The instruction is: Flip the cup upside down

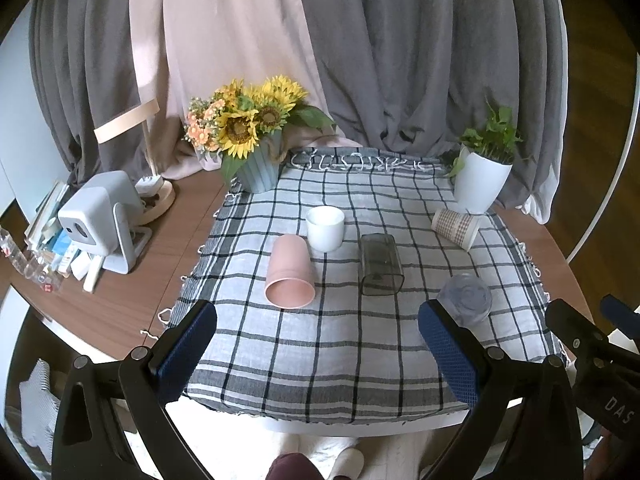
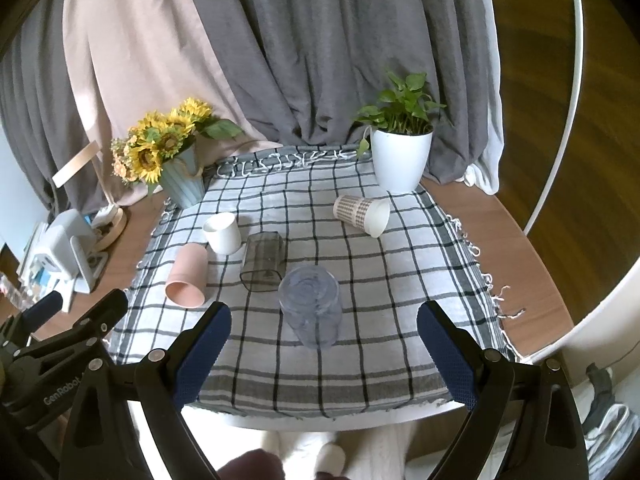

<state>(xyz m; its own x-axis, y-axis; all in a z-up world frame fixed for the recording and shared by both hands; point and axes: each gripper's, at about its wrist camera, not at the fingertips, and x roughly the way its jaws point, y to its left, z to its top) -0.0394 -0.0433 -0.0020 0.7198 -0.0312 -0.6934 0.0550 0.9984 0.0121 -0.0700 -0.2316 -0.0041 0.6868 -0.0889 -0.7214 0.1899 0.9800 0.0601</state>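
Sunflower vase (image 2: 180,178) and white potted plant (image 2: 401,160) stand before grey curtains (image 2: 340,52)

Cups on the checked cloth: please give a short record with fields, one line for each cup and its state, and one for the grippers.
pink cup: on its side, mouth toward camera
white cup: upright
smoky square cup: on its side
patterned paper cup: on its side
clear glass: base up, it seems
left gripper: open, empty
right gripper: open, empty
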